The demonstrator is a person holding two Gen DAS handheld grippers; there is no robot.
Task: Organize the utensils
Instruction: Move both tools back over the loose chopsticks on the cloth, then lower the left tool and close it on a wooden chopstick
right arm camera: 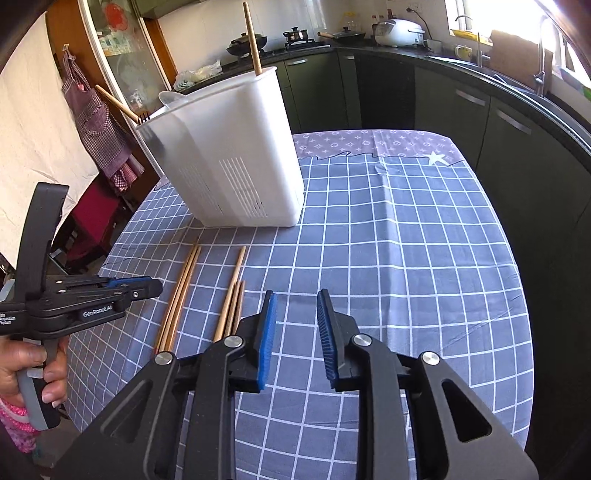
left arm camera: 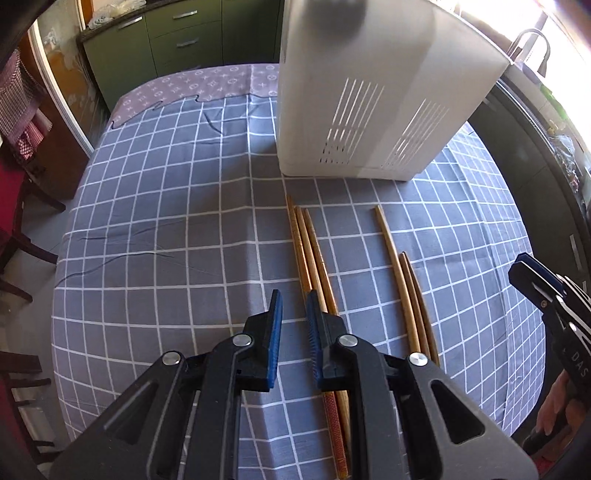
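A white slotted utensil holder [left arm camera: 369, 99] stands on the checked tablecloth; in the right wrist view the holder [right arm camera: 236, 155] has two chopsticks [right arm camera: 253, 40], a spoon and a fork sticking out. Three wooden chopsticks [left arm camera: 310, 254] lie side by side in front of it, three more [left arm camera: 402, 288] to their right. Both groups show in the right wrist view [right arm camera: 181, 295] [right arm camera: 232, 306]. My left gripper [left arm camera: 294, 321] is open and empty, just left of the first group. My right gripper [right arm camera: 295, 321] is open and empty, right of the chopsticks.
The blue checked tablecloth [left arm camera: 166, 221] covers the table, with a purple patterned cloth [right arm camera: 369, 142] at the far end. Green cabinets [left arm camera: 177, 33] stand beyond. Chairs [left arm camera: 22, 221] stand at the left edge. A dark kitchen counter [right arm camera: 517, 110] runs along the right.
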